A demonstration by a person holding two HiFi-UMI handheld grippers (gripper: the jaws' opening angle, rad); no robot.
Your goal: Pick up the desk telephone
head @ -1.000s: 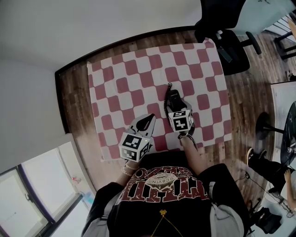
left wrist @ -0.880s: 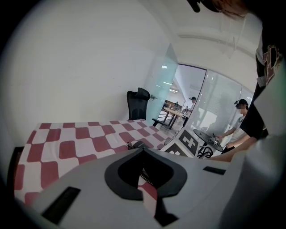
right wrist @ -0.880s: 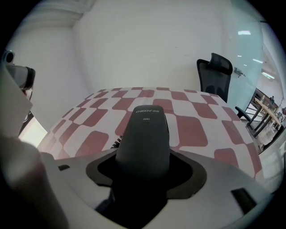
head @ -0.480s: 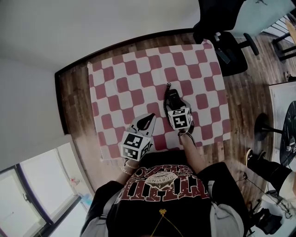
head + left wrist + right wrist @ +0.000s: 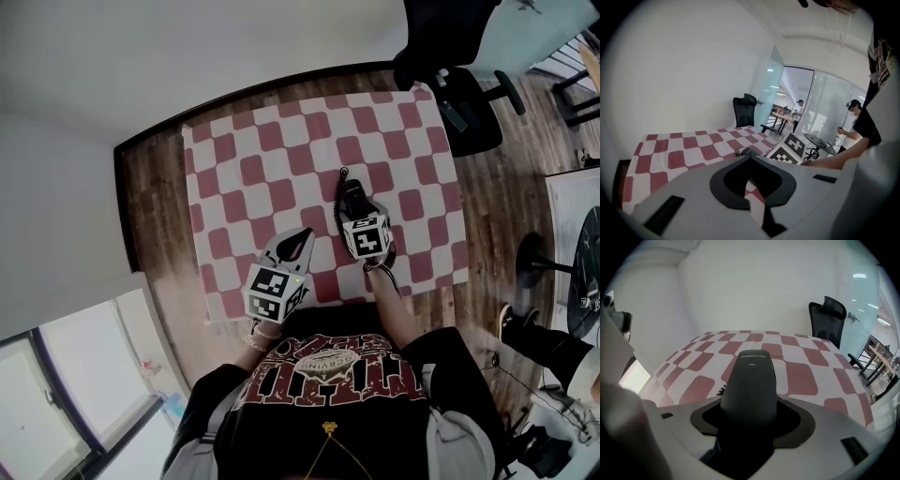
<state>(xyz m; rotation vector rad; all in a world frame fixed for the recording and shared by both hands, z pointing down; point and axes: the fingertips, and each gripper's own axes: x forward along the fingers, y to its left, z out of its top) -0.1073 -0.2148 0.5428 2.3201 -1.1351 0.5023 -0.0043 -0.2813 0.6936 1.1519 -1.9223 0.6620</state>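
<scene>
Red-white checkered cloth (image 5: 244, 169) on table, wood floor around. Desk telephone (image 5: 350, 190), black, right of cloth centre, right gripper (image 5: 356, 214) clamped on it. Left gripper (image 5: 298, 242) near edge, jaws together, empty.

Desk: the rectangular desk covered by a red-and-white checked cloth (image 5: 246, 141) stands on the wooden floor (image 5: 150, 211).
Telephone: the black plastic desk telephone (image 5: 349, 191) sits between the right gripper's (image 5: 353, 206) jaws, over the desk's near half, right of middle.
Left gripper: the left gripper (image 5: 300, 240) is left of the telephone, apart from it, at the desk's near edge.
Chair: the black office chair (image 5: 461, 89) stands beyond the far right corner.
</scene>
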